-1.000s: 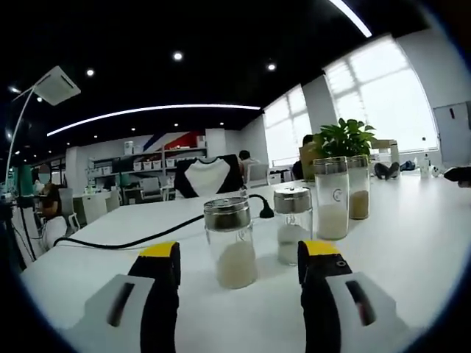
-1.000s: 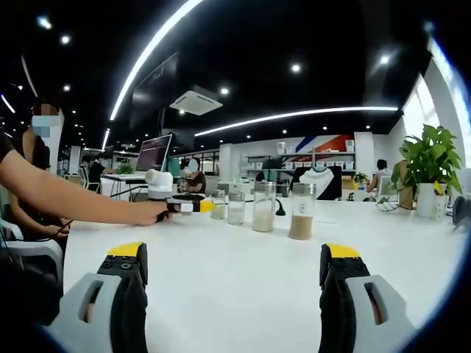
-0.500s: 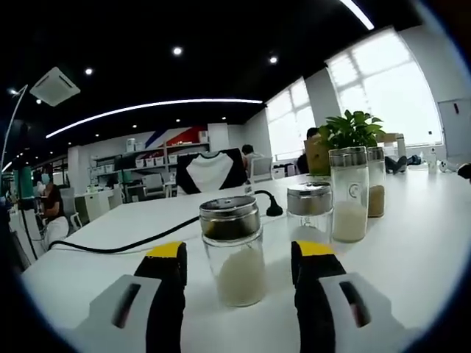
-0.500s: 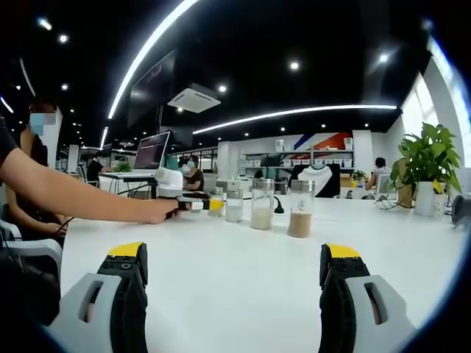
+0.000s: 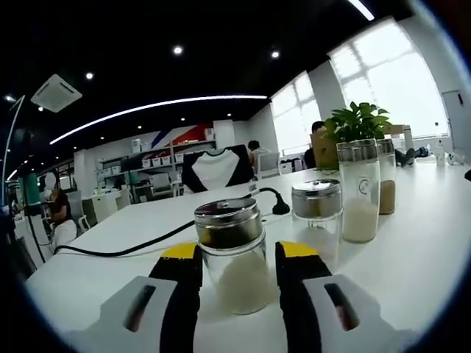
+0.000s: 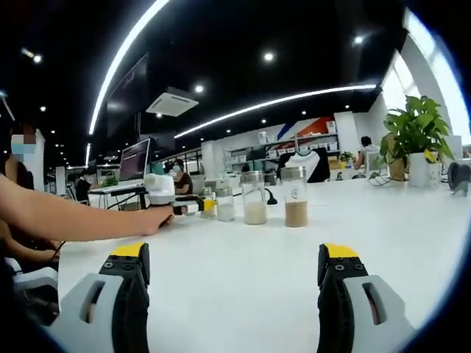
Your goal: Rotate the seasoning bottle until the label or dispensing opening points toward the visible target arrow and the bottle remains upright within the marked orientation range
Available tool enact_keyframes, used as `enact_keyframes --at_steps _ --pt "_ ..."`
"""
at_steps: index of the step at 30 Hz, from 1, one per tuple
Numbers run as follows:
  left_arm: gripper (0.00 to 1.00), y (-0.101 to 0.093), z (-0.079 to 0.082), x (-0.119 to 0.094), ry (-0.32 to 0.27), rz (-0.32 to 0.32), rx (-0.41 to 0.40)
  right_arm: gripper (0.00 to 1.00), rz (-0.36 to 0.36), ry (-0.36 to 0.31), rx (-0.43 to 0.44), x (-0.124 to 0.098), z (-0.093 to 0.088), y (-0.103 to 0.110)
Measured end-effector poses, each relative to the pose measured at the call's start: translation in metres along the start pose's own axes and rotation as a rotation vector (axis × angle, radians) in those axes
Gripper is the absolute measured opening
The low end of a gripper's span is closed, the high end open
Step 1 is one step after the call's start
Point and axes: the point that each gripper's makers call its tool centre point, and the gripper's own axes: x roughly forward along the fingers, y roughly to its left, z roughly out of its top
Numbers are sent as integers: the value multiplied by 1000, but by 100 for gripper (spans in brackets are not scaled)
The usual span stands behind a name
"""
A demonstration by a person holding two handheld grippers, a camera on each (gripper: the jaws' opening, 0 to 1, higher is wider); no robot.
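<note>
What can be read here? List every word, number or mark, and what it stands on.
No readable words or numbers.
Tall bottle: a round mark, perhaps "C", too blurred to read for certain.
Seasoning bottle between the left gripper's jaws: no label showing.
Back wall: red and blue stripes, no text legible.

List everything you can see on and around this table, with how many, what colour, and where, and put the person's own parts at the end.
Short seasoning bottles: two, clear glass, metal lids, white contents; nearest one between the left tongs' jaws, the other just behind it.
Tall jars: two, clear; one with white grains, one with brown, farther along the table.
Cable: one, black, running across the table behind the bottles.
Table: one, white.
Potted plant: one, green in a white pot, far end of the table.
Chair: one, black and white, beyond the table.
Left tongs: black jaws, yellow tips, either side of the nearest bottle; contact unclear.
Right tongs: open, over bare table.
Arm: one, holding the left tongs.
</note>
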Motion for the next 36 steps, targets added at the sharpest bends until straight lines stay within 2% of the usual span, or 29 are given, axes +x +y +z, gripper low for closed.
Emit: enact_keyframes --at_steps 4,7,12,18,20,23,26,29,31,33,36 --pt "38 2 -2 3 14 12 -2 97 27 14 -32 7 -3 15" --pt "38 2 -3 5 16 11 -2 97 12 22 -45 7 -4 12" --pt "38 2 -3 6 17 14 -14 97 -20 8 -15 10 -2 11" --pt "37 0 -3 4 22 11 -38 97 30 17 -26 19 -5 31" --pt "36 -4 -2 2 23 -15 -82 97 33 19 -38 18 -5 31" --pt "36 -5 -1 -4 26 -10 -73 97 30 -8 5 15 -1 26" --pt "35 1 -2 -10 28 11 -80 96 27 -16 11 14 0 26" --pt "35 -4 -2 -12 26 -18 -100 96 34 -11 4 14 -1 27" --pt "35 -8 -1 -13 28 -23 -80 96 35 -8 5 15 -2 27" --pt "35 -5 1 -15 27 5 -36 96 36 -8 9 15 -2 27" --pt "35 -2 10 -23 -16 27 -81 95 40 -5 10 15 -2 27"
